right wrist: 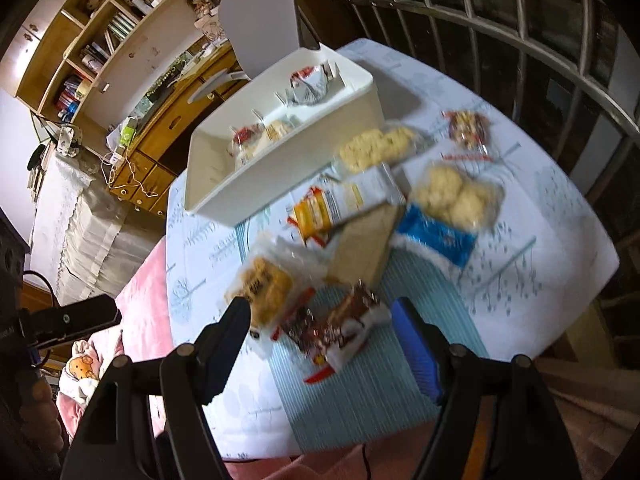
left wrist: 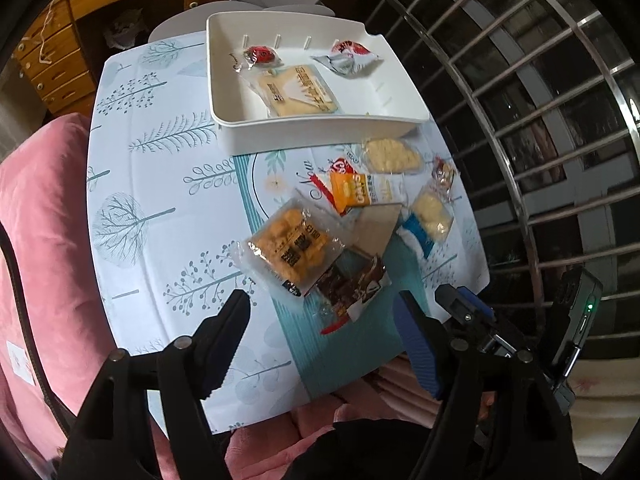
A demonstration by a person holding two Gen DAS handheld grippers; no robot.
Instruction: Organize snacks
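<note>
The left gripper is spread wide and holds nothing, above the brown packet. The right gripper is wide too — empty, its view blurred, over the same brown packet. Loose snacks lie on the table just past it. Beyond them the white tray holds three packets — a yellow one nearest.

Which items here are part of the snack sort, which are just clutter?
Job:
- white bin, three packets already inside
- loose snack packets on the table: orange cracker pack, brown chocolate pack, oat bar, pale cookie packs
- left hand-held gripper and right hand-held gripper, both open, empty

Lying about:
- white chair
- bookshelf
- pink cushion
</note>
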